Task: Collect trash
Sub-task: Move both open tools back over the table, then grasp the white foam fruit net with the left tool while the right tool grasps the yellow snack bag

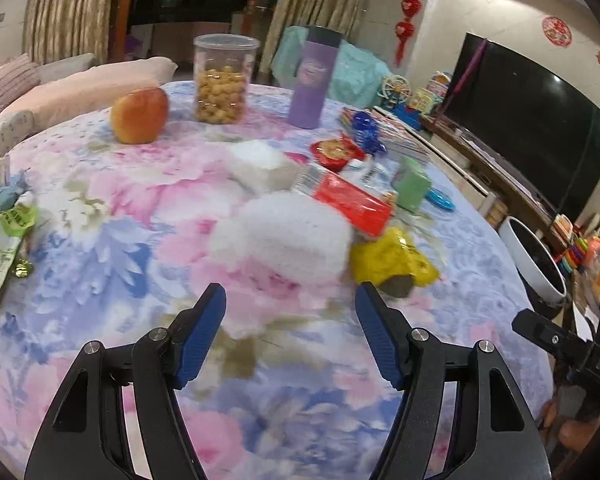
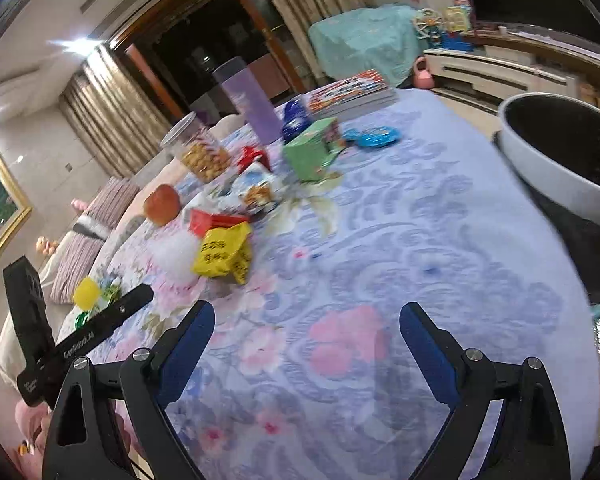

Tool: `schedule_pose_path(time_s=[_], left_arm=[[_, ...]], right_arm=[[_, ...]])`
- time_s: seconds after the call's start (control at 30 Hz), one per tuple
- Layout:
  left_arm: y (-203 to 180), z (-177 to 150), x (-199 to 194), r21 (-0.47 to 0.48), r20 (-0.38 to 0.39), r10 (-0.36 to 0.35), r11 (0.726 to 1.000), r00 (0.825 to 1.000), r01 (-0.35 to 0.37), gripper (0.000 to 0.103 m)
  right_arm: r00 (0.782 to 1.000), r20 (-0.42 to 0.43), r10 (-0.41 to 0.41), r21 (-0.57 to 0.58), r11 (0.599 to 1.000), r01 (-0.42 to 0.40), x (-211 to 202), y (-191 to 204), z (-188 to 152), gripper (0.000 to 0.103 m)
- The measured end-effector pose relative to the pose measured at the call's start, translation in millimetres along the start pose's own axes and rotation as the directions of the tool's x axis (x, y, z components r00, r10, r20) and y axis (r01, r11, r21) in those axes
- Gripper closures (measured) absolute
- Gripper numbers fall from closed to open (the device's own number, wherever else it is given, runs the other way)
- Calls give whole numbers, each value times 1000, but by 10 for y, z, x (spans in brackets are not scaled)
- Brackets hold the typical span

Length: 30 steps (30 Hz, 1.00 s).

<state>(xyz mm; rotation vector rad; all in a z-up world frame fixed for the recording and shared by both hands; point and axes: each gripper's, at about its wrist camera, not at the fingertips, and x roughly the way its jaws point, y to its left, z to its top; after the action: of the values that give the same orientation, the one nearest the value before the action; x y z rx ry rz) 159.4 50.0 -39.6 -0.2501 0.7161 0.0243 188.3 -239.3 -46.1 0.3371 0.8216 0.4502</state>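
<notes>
A: Left hand-held gripper (image 1: 290, 300)? Right hand-held gripper (image 2: 306, 316)?
B: Both stood wide apart, empty, above the floral tabletop (image 1: 100, 240).
A: Trash?
B: Crumpled white tissue wad (image 1: 284, 236) at twelve o'clock of left; crumpled yellow plastic wrapper (image 1: 392, 260) at two.

My right gripper (image 2: 306, 322) hung open and empty over the flowered tablecloth (image 2: 420, 240). The yellow wrapper (image 2: 222, 254) lay ahead to its left, white tissue (image 2: 176, 254) touching it; the bin (image 2: 560, 168) stood right.
</notes>
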Motion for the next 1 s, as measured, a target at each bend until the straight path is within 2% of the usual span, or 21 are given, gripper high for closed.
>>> schedule_pose_path(time_s=[0.2, 0.37, 0.5, 0.6, 0.67, 0.73, 0.77, 0.8, 0.83, 0.87, 0.9, 0.97, 1.0], left_arm=[[175, 56, 26, -30, -5, -16, 999, 1000, 16, 34], [309, 167, 238, -17, -49, 31, 999, 998, -32, 34], [388, 270, 406, 4, -77, 36, 999, 996, -36, 34], [406, 329, 524, 25, -95, 12, 1000, 995, -10, 35], [388, 359, 613, 38, -115, -20, 999, 993, 25, 35], [366, 372, 674, 46, -132, -38, 998, 991, 44, 40], [341, 375, 706, 54, -143, -55, 997, 988, 63, 47], [310, 375, 730, 62, -153, -72, 995, 986, 83, 57], [275, 373, 749, 72, -160, -85, 993, 983, 98, 62], [247, 373, 763, 81, -164, -95, 991, 982, 109, 73], [204, 372, 770, 92, -170, -109, 988, 979, 126, 83], [159, 370, 760, 105, -170, -124, 984, 978, 143, 95], [134, 367, 748, 112, -168, -129, 982, 977, 149, 100]], right_arm=[[999, -22, 40, -21, 999, -40, 179, 169, 34, 8], [997, -41, 73, -33, 997, -74, 341, 276, 105, 8], [993, -55, 100, -38, 994, -103, 505, 361, 170, 9], [992, -62, 111, -39, 993, -113, 625, 407, 216, 12], [990, -73, 122, -33, 992, -125, 710, 418, 245, 21], [987, -87, 134, -25, 990, -136, 796, 420, 268, 29], [986, -94, 135, -23, 990, -138, 831, 423, 275, 36], [985, -106, 137, -16, 990, -139, 883, 417, 280, 40], [983, -114, 141, -9, 990, -143, 915, 403, 281, 46], [982, -121, 146, -1, 989, -147, 949, 390, 278, 55], [981, -124, 148, 0, 989, -150, 951, 387, 271, 59], [979, -127, 160, 2, 987, -161, 951, 368, 251, 74], [979, -123, 163, 2, 986, -164, 933, 361, 244, 75]])
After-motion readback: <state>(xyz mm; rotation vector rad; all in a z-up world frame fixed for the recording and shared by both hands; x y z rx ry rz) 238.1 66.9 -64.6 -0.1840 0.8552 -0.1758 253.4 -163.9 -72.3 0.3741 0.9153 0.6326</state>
